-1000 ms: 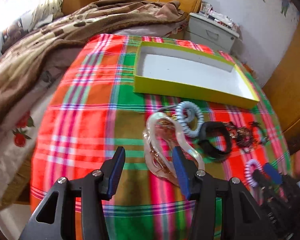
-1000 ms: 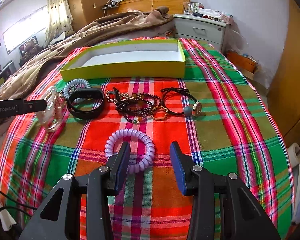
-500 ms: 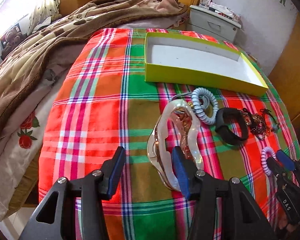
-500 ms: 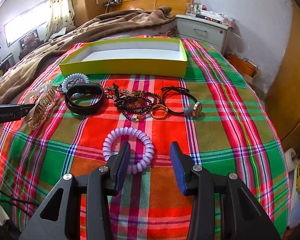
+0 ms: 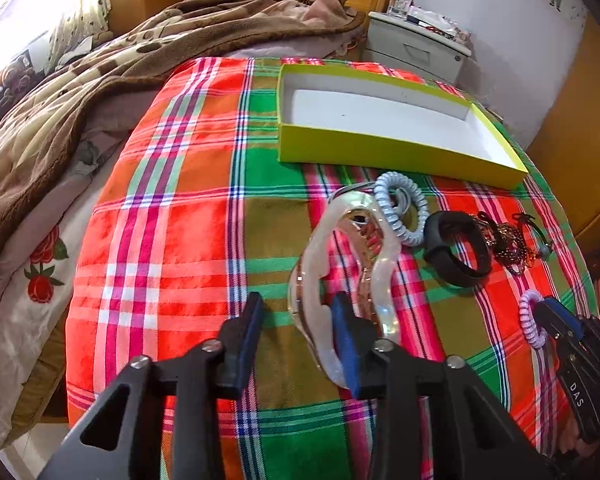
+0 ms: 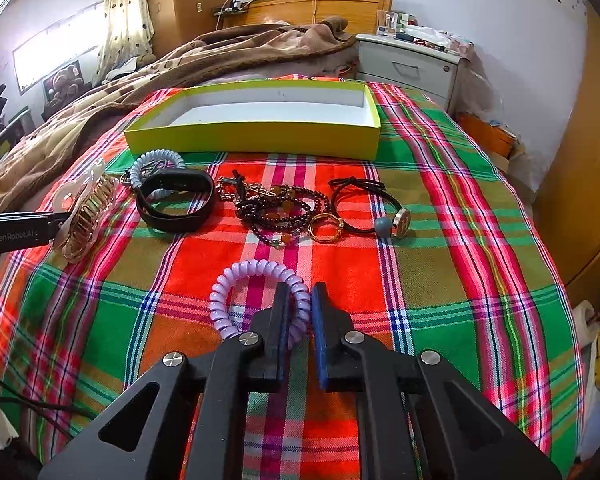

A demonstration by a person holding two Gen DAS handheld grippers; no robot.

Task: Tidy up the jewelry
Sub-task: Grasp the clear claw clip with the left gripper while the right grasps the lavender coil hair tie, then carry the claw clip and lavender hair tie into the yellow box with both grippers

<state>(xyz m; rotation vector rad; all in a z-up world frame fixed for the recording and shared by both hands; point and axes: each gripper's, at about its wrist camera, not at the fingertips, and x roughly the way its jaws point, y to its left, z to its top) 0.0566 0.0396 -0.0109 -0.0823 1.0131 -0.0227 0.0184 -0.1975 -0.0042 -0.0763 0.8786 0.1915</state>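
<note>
My right gripper [image 6: 299,300] is shut on the near rim of a purple spiral hair tie [image 6: 236,280] lying on the plaid cloth. My left gripper [image 5: 298,312] is open; its right finger is inside a clear hair claw clip [image 5: 364,248], the left finger outside it. The clip also shows in the right wrist view [image 6: 86,212]. A yellow-green open box [image 6: 252,136] with a white inside stands beyond the jewelry. It also shows in the left wrist view [image 5: 380,152].
In a row before the box lie a pale blue spiral tie [image 6: 156,160], a black wristband [image 6: 176,204], dark bead strands [image 6: 276,212], a gold ring [image 6: 326,228] and a black elastic with charms [image 6: 364,204]. Brown blanket [image 6: 180,68] behind, nightstand [image 6: 412,68] right.
My right gripper has closed on the purple hair tie. My left gripper has moved in so the claw clip sits over its right finger.
</note>
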